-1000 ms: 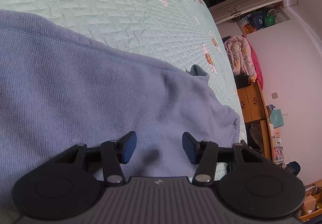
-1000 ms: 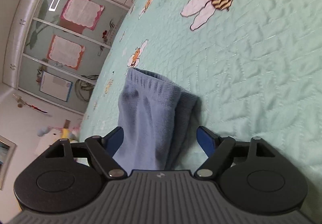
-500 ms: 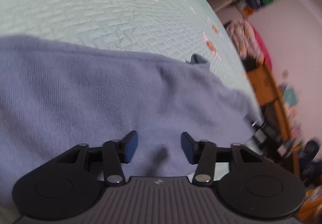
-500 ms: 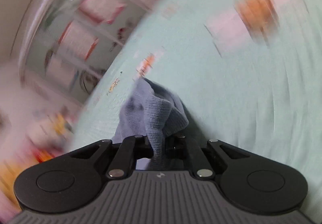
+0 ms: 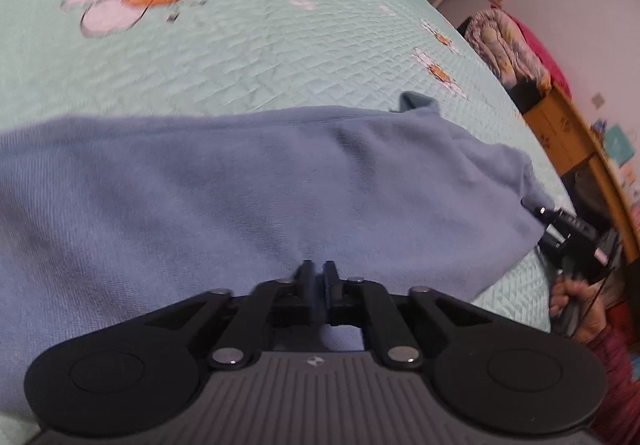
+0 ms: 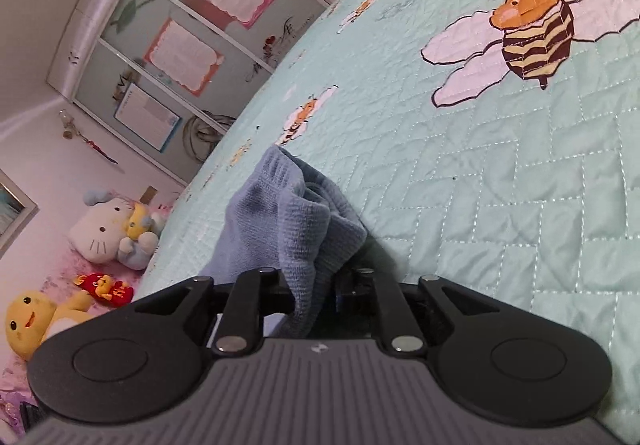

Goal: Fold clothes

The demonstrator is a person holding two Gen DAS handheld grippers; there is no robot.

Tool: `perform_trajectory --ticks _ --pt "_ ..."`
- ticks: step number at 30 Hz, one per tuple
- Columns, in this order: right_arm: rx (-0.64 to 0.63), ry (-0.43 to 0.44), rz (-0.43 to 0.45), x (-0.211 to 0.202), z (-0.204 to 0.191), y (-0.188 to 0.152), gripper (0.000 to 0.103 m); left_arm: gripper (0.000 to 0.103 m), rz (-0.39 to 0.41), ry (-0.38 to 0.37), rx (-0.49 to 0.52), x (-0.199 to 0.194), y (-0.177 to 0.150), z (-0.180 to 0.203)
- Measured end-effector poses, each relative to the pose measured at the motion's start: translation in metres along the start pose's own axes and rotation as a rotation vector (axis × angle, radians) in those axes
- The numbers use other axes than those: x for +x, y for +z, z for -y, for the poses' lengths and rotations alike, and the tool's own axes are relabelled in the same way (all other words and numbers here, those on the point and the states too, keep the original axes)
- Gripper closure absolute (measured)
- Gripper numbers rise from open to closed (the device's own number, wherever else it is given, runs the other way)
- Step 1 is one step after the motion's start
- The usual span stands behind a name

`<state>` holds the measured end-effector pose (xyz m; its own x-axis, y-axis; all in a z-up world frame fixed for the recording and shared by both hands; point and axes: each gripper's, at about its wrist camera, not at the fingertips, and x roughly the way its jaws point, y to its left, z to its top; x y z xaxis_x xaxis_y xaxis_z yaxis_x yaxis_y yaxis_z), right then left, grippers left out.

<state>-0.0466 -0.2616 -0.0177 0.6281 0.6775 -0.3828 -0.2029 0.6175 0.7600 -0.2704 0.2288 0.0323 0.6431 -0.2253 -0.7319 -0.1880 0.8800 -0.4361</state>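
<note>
A blue knit garment (image 5: pixel 280 185) lies spread across the mint bee-print bedspread (image 5: pixel 240 45). My left gripper (image 5: pixel 317 271) sits at its near edge; the jaws are closing, with a thin fold of the blue fabric pinched between the pads. In the right wrist view a narrow ribbed end of the garment (image 6: pixel 288 217) rises bunched from my right gripper (image 6: pixel 320 285), whose fingertips are hidden under the cloth; its jaws are easing open slightly but still clamp the fabric. The right gripper (image 5: pixel 568 233) and the hand (image 5: pixel 576 305) holding it show at the garment's right corner.
The bedspread (image 6: pixel 520 185) stretches far beyond the garment. A glass-front wardrobe (image 6: pixel 168 45) and plush toys (image 6: pixel 104 229) lie past the bed's left edge. A wooden dresser (image 5: pixel 568 133) and a heap of bedding (image 5: pixel 504 45) stand to the right.
Both pairs of jaws went from wide apart to pinched on the blue fabric. The right gripper bunched the ribbed end upward. Both views rolled and shifted a little.
</note>
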Motion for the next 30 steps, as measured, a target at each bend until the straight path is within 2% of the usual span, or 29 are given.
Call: perform_trajectory --ticks 2,4,7,10,12,15,17,18,20,21,23,24,26,28,30 --pt "0.021 0.01 0.016 -0.007 -0.003 0.0 0.072 0.069 0.021 0.011 0.056 -0.006 0.0 0.015" --pt "0.061 0.027 0.055 -0.021 -0.001 -0.003 0.058 0.069 0.037 -0.004 0.107 -0.01 0.0 0.031" --pt "0.081 -0.019 0.168 -0.05 -0.005 -0.005 0.055 0.069 0.037 -0.096 0.143 -0.006 0.007 0.056" --pt "-0.021 -0.046 0.316 -0.072 -0.031 0.0 0.055 0.065 0.014 -0.157 0.197 0.015 0.015 0.08" --pt "-0.086 0.027 0.302 -0.063 -0.052 0.01 0.055 0.065 -0.023 -0.166 0.233 0.037 0.018 0.092" --pt "-0.066 0.175 0.198 -0.024 -0.064 0.021 0.056 0.066 -0.064 -0.148 0.242 0.06 0.016 0.091" --pt "-0.048 0.224 0.128 0.005 -0.063 0.021 0.056 0.065 -0.075 -0.143 0.224 0.068 0.013 0.083" --pt "-0.044 0.203 0.094 0.02 -0.059 0.019 0.059 0.066 -0.081 -0.141 0.215 0.071 0.011 0.08" --pt "-0.01 0.046 0.047 0.044 -0.04 0.01 0.072 0.066 -0.086 -0.151 0.193 0.073 0.011 0.074" --pt "-0.035 -0.005 0.041 0.051 -0.033 0.003 0.103 0.067 -0.087 -0.159 0.181 0.073 0.011 0.071" --pt "-0.108 -0.059 0.055 0.055 -0.035 -0.006 0.103 0.067 -0.095 -0.165 0.161 0.074 0.013 0.07" --pt "-0.144 -0.083 0.056 0.055 -0.043 -0.007 0.101 0.068 -0.099 -0.166 0.153 0.072 0.015 0.072" --pt "-0.216 -0.079 0.105 0.046 -0.061 -0.014 0.09 0.07 -0.099 -0.172 0.137 0.066 0.019 0.078" --pt "-0.244 -0.011 0.201 0.021 -0.07 -0.029 0.069 0.07 -0.095 -0.187 0.12 0.06 0.025 0.086" --pt "-0.217 0.003 0.298 -0.008 -0.067 -0.046 0.061 0.07 -0.077 -0.232 0.102 0.057 0.035 0.1"
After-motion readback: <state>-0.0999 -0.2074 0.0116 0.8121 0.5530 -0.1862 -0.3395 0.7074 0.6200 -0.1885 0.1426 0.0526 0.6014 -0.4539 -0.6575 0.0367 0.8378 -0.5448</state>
